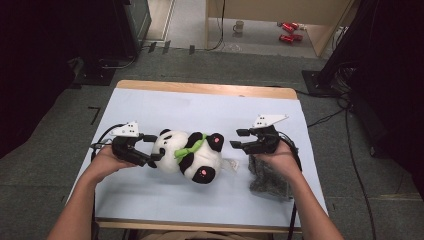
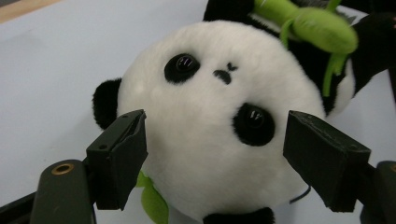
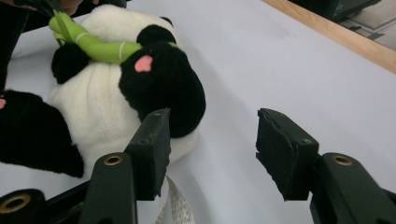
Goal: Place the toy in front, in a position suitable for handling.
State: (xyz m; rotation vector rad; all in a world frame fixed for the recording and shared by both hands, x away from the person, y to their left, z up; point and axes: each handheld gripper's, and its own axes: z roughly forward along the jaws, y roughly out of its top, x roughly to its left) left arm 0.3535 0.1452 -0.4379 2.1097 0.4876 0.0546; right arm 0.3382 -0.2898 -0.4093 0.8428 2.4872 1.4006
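Observation:
A black-and-white plush panda [image 1: 192, 155] lies on its back in the middle of the pale sheet [image 1: 200, 107], with a green bamboo piece [image 1: 192, 146] across its chest. My left gripper [image 1: 152, 147] is at its head, open, one jaw on each side. In the left gripper view the panda's face [image 2: 210, 116] sits between the two jaws of that gripper [image 2: 212, 163]. My right gripper [image 1: 236, 138] is open just right of the panda's feet. In the right gripper view its jaws [image 3: 212, 149] hold nothing, and a black foot with a pink pad [image 3: 159, 88] lies beside one jaw.
A dark crumpled bag [image 1: 270, 180] lies under my right wrist near the table's right front. The panda's white tag [image 1: 231, 164] trails on the sheet. The wooden far edge [image 1: 205, 88] borders the sheet. A mug [image 1: 238, 26] and red cans [image 1: 289, 31] sit on the floor beyond.

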